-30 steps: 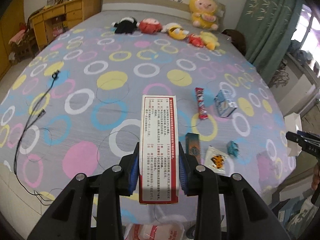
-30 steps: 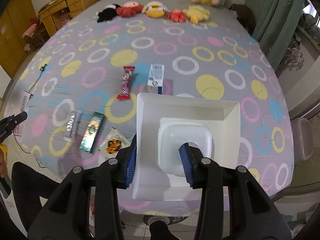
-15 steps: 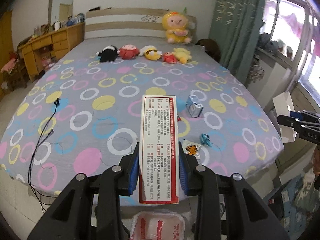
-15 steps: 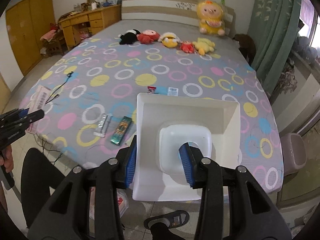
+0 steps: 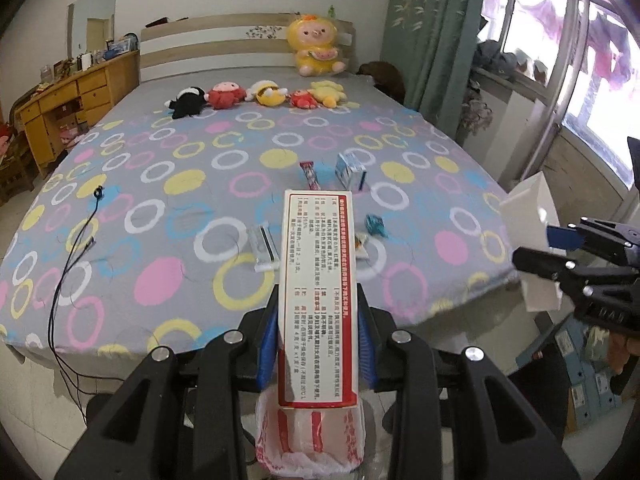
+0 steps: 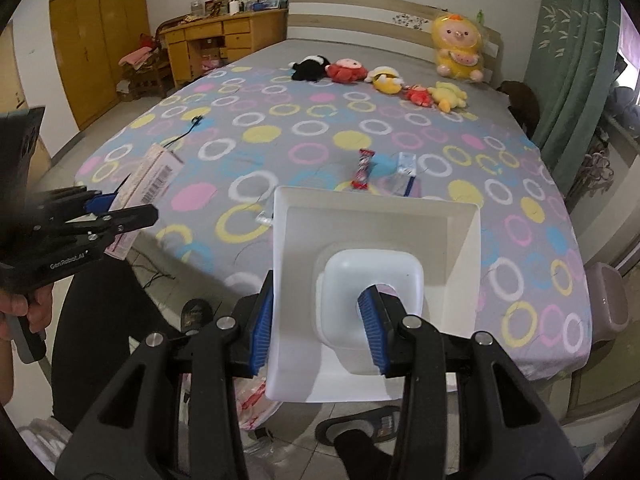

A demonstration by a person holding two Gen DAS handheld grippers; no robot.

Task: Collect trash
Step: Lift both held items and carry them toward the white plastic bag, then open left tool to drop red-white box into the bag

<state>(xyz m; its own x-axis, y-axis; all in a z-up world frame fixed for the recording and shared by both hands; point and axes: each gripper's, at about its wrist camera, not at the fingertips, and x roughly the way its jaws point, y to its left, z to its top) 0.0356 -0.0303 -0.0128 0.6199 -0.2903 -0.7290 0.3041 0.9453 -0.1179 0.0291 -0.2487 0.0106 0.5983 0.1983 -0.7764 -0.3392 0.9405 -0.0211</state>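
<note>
A wide bed (image 5: 224, 184) fills both views, its grey cover printed with coloured rings and dots. A striped headboard (image 5: 224, 48) stands at the far edge, with a large yellow plush doll (image 5: 316, 46) leaning on it and a row of small plush toys (image 5: 256, 94) lined up just in front. A wooden desk (image 5: 68, 104) with drawers runs along the left side of the bed, yellow wardrobes (image 6: 100, 36) stand beyond it, and green curtains (image 5: 432, 36) hang at the window to the right. A black cable (image 5: 76, 248) trails over the bed's left edge down to the tiled floor.

Litter lies near the bed's near edge: a red candy wrapper (image 5: 311, 175) and a blue-and-white carton (image 5: 351, 171) toward the middle, a silver wrapper (image 5: 264, 248), a small blue wrapper (image 5: 376, 226) and an orange-printed packet (image 5: 362, 246) closer in.

The left gripper (image 5: 318, 336) is clamped on a long red-and-white box (image 5: 318, 280), held off the bed's near edge; the box blocks part of the litter behind it. A red-printed plastic bag (image 5: 312, 440) sits on the floor directly below. The right gripper (image 6: 318, 312) grips a white plastic bin (image 6: 376, 276) by its rim wall, the bin's mouth facing the bed and hiding the cover beyond it.
</note>
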